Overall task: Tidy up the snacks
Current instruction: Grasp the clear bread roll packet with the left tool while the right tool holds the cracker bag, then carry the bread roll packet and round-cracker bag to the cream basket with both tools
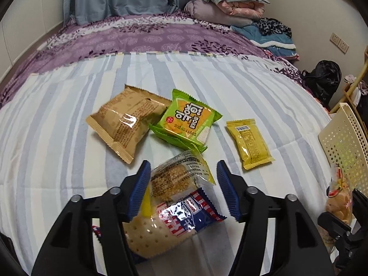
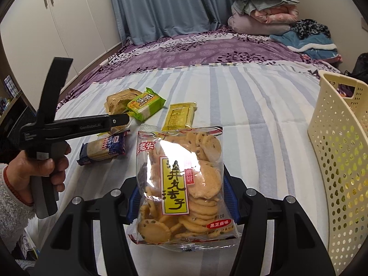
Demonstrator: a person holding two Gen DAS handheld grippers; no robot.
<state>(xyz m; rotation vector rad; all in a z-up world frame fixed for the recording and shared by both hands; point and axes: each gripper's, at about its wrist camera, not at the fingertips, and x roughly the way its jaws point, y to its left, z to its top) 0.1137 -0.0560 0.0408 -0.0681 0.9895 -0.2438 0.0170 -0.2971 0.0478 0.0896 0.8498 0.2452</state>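
Snacks are being gathered from the bed [image 1: 69,138] into the basket [image 2: 340,161]. A cracker bag [image 2: 181,188] is clamped in the right tongs [image 2: 181,197], beside the basket. The left tongs [image 1: 181,188], spread wide, straddle a sesame cake [image 1: 174,179]; closing is judged next.
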